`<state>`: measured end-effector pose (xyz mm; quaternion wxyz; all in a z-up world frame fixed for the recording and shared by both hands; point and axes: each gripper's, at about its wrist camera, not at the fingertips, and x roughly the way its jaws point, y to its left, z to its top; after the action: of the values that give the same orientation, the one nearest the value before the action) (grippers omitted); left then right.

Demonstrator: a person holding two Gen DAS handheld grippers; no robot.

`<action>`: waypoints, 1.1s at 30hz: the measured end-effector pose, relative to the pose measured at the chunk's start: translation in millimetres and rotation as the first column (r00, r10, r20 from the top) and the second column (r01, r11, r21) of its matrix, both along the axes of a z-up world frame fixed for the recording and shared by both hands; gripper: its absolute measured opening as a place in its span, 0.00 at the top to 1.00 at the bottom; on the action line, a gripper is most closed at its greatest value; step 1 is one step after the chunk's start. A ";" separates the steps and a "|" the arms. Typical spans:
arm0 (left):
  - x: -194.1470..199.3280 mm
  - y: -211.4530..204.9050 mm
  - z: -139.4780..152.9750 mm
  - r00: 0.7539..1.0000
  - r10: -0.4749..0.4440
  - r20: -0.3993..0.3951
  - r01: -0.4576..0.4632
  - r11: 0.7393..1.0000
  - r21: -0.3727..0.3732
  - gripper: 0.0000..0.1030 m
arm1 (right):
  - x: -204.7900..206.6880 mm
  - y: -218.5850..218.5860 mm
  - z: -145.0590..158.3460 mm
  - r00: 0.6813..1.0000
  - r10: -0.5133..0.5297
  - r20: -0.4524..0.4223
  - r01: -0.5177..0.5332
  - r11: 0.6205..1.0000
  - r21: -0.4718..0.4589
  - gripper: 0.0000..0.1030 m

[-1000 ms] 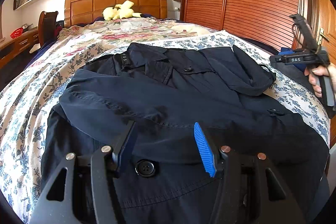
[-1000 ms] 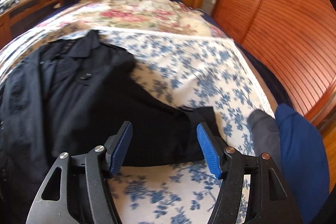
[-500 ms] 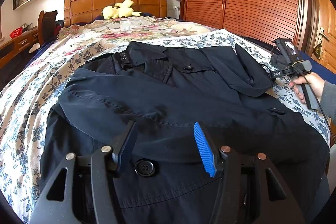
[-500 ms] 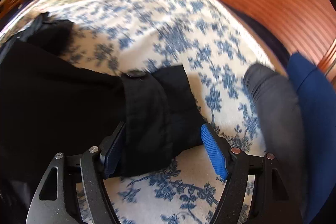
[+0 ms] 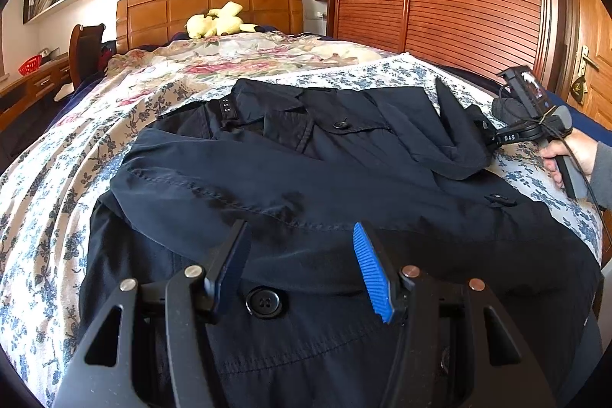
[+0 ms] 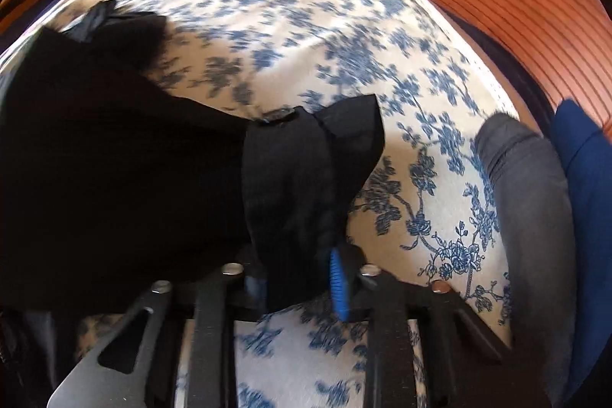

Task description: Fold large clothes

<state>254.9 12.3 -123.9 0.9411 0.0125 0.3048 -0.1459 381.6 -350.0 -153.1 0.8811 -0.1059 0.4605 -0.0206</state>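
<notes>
Lying flat on the bed [image 5: 57, 155] is my big dark coat [image 5: 325, 186], front side up, with its collar toward the wooden headboard [image 5: 214, 6] and its bottom hem hanging toward the near edge of the bed. One sleeve is folded across the chest already. The other sleeve's cuff [image 6: 306, 178] sticks out over the flowery sheet [image 6: 382, 44] near the right edge of the bed.

My right gripper [image 6: 298, 278] is closing on that cuff right now. The cloth is bunched between my fingers [image 6: 338, 278] and they look like they are pressing on it. My left gripper [image 5: 302, 266] hangs over the low middle of the coat, near a big black button [image 5: 264, 301]. Its fingers are about half open and hold nothing.

What could go wrong? I think my right fingers may have only the very end of the cuff, so the smooth cloth could slip out when I lift. If I pull too fast, the whole coat may slide toward the right edge and the folded sleeve could flop open, because my left gripper is not holding anything down. The cuff's little strap and button might also twist and make the fold lumpy
</notes>
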 end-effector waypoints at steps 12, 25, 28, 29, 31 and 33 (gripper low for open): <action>-43.2 30.4 29.4 0.997 0.045 0.059 -0.044 0.999 -0.020 0.47 | -70.7 62.0 114.1 0.950 0.137 0.281 -0.143 0.990 0.000 0.86; -87.7 84.2 48.9 0.981 0.161 0.108 -0.159 0.987 -0.020 0.47 | -124.2 174.7 214.6 0.816 0.352 0.459 -0.376 0.926 -0.040 0.86; -96.2 94.6 51.3 0.977 0.177 0.118 -0.176 0.984 -0.018 0.47 | -139.8 208.6 233.6 0.767 0.408 0.495 -0.444 0.895 -0.048 0.86; -99.0 98.2 52.0 0.976 0.182 0.121 -0.182 0.983 -0.017 0.47 | -143.5 215.3 236.7 0.757 0.419 0.501 -0.459 0.887 -0.049 0.86; -103.5 104.9 52.8 0.974 0.191 0.125 -0.191 0.982 -0.016 0.47 | -157.1 233.5 242.3 0.725 0.454 0.518 -0.499 0.864 -0.058 0.86; -105.8 109.8 53.1 0.972 0.199 0.126 -0.198 0.980 -0.019 0.47 | -169.2 248.9 245.2 0.700 0.482 0.527 -0.539 0.841 -0.053 0.86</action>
<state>149.1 122.1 -70.8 0.9685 -0.0119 0.2435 -0.0511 212.3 -101.1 92.2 0.9468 -0.1734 0.1575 0.2207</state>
